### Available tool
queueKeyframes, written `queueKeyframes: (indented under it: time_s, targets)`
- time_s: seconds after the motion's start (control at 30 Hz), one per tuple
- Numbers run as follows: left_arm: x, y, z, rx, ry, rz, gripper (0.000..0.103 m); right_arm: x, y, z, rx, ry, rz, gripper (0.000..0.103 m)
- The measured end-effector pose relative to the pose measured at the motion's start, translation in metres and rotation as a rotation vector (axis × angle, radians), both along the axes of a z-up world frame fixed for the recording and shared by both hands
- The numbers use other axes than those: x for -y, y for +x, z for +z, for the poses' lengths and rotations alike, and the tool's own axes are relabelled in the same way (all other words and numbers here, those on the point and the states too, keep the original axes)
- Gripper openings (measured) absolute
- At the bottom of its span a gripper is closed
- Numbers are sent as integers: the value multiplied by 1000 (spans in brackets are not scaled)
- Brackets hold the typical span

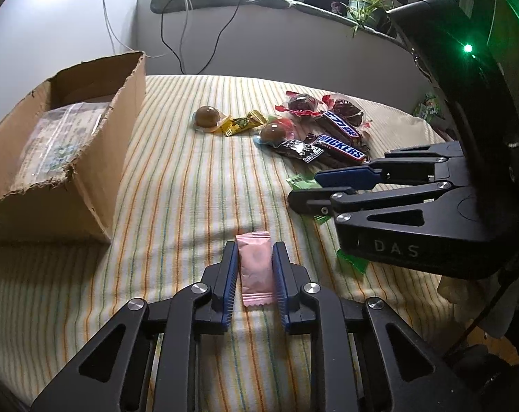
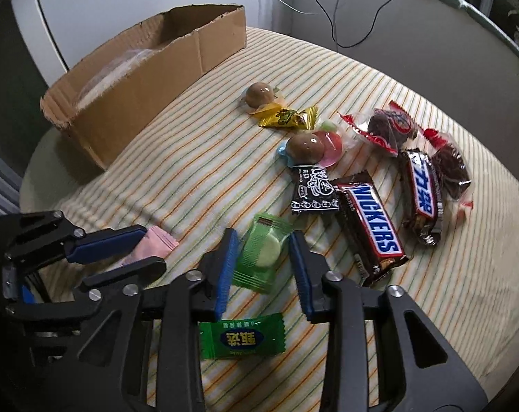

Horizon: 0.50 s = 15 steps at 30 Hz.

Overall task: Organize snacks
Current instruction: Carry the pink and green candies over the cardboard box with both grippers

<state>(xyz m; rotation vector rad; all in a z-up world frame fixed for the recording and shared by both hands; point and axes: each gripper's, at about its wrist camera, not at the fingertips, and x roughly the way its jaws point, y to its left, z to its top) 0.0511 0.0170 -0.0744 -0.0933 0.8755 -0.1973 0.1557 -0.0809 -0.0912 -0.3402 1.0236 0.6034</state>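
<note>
In the left wrist view my left gripper (image 1: pixel 255 267) is shut on a pink candy packet (image 1: pixel 256 271) that lies on the striped cloth (image 1: pixel 177 171). In the right wrist view my right gripper (image 2: pixel 263 257) is shut on a green round candy packet (image 2: pixel 261 257), tilted between the blue pads. The two grippers stand side by side: the right gripper (image 1: pixel 304 189) shows at the right of the left view, the left gripper (image 2: pixel 153 247) with the pink packet (image 2: pixel 158 240) at the left of the right view. An open cardboard box (image 1: pixel 88 158) (image 2: pixel 139 79) stands far left.
A second green candy (image 2: pixel 242 340) lies under my right gripper. Beyond are two Snickers bars (image 2: pixel 369 226), a black packet (image 2: pixel 312 192), two chocolate balls (image 2: pixel 304 147), a yellow candy (image 2: pixel 287 118) and red-wrapped dark snacks (image 2: pixel 390 125). A clear bag (image 1: pixel 60 130) lies in the box.
</note>
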Motion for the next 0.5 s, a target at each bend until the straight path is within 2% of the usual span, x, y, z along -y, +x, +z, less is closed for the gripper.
queueKeyframes:
  time_s: [0.1,0.2,0.27,0.3,0.5]
  targets:
    - [1,-2,1,0,2,3,23,4,0,1,5,1,3,23]
    - [7,-3,0,18,46,-4,23,8,1,2,-1,18,-5,23]
    - [11,-3,0,32,85,-14,23,10,2,2,-2,26,-11,22]
    - [11,-3,0,34,90,-12,20,9,4,2,-2,30,-13,22]
    - [2,-6,3,43,32,18,18,18,3,5,-14,67,-33,22]
